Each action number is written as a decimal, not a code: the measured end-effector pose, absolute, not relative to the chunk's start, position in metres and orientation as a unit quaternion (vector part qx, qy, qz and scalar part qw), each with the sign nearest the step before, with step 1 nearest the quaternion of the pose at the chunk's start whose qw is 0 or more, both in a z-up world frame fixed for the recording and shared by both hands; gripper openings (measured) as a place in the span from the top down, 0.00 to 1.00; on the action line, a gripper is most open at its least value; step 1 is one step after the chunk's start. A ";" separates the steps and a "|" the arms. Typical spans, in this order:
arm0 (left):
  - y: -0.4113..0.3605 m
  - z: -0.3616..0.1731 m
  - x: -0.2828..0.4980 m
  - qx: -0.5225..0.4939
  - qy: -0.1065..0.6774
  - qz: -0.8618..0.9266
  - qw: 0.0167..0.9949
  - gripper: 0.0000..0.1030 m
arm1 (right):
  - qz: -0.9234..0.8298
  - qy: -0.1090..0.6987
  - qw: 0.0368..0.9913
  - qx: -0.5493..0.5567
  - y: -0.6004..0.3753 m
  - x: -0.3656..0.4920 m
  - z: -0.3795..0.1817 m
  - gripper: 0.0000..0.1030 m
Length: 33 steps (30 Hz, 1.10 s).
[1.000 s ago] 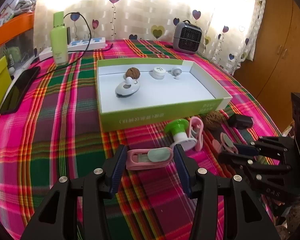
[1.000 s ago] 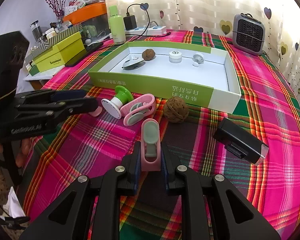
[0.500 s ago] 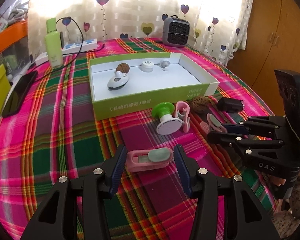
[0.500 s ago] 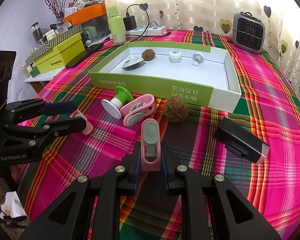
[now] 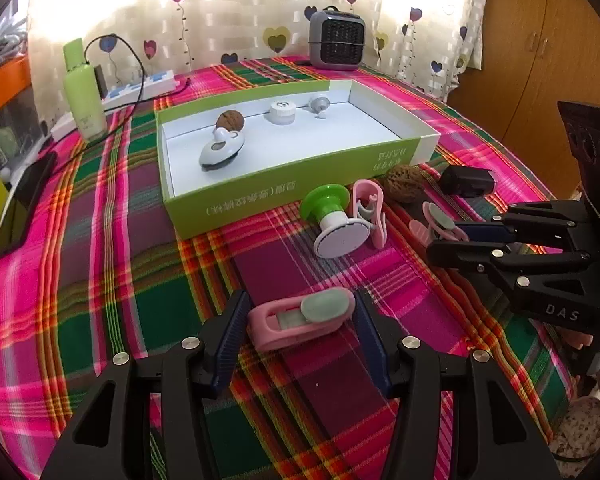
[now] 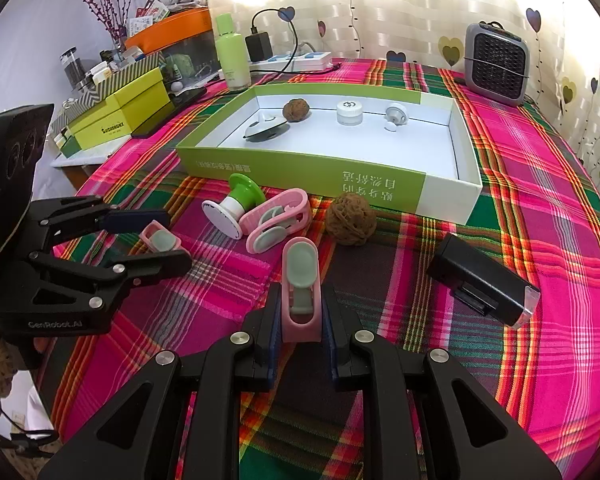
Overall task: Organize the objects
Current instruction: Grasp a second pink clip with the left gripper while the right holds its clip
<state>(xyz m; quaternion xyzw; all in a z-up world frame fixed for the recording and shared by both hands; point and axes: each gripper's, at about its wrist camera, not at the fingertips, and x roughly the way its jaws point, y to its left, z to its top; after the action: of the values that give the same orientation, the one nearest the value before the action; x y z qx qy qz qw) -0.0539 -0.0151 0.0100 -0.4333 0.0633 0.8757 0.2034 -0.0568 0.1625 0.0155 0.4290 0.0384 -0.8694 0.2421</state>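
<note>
Surface: a table under a pink, green and red plaid cloth [image 5: 100, 208], backed by a heart-print curtain [image 5: 240, 8]. A shallow green-sided cardboard tray with white interior [image 5: 260, 196] stands mid-table and serves as landmark; beyond its far right corner sits a small grey fan heater [image 5: 337, 40]. Only the left wrist view shows the wooden wardrobe [image 5: 540, 80] right of the tray; only the right wrist view shows the yellow-green boxes [image 6: 120, 116] and orange bin [image 6: 172, 28] left of it. The left gripper [image 5: 302, 320], well in front of the tray, has its jaws spread and has just been opening; a pink plastic clip with a grey-green pad [image 5: 302, 317] lies between them, long axis crosswise to the fingers, with gaps at both pads. The right gripper [image 6: 301, 320] is clamped on a second pink clip with grey-green pad [image 6: 300, 280], long axis along the fingers, rounded end pointing toward the tray.
</note>
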 end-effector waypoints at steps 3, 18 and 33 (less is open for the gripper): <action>-0.021 0.011 -0.049 -0.433 0.046 0.876 0.205 0.49 | -0.869 0.036 0.242 0.429 0.163 -0.057 0.016 0.82; -0.013 0.012 -0.016 -0.433 0.036 0.873 0.220 0.49 | -0.869 0.037 0.242 0.429 0.163 -0.057 0.015 0.82; -0.003 0.008 -0.038 -0.434 0.055 0.879 0.190 0.52 | -0.869 0.034 0.242 0.430 0.163 -0.058 0.015 0.82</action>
<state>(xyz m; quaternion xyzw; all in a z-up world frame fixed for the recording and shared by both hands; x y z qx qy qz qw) -0.0380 -0.0035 0.0084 -0.4339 0.0554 0.8790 0.1897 -0.0579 0.1625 0.0154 0.4298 0.0344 -0.8692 0.2420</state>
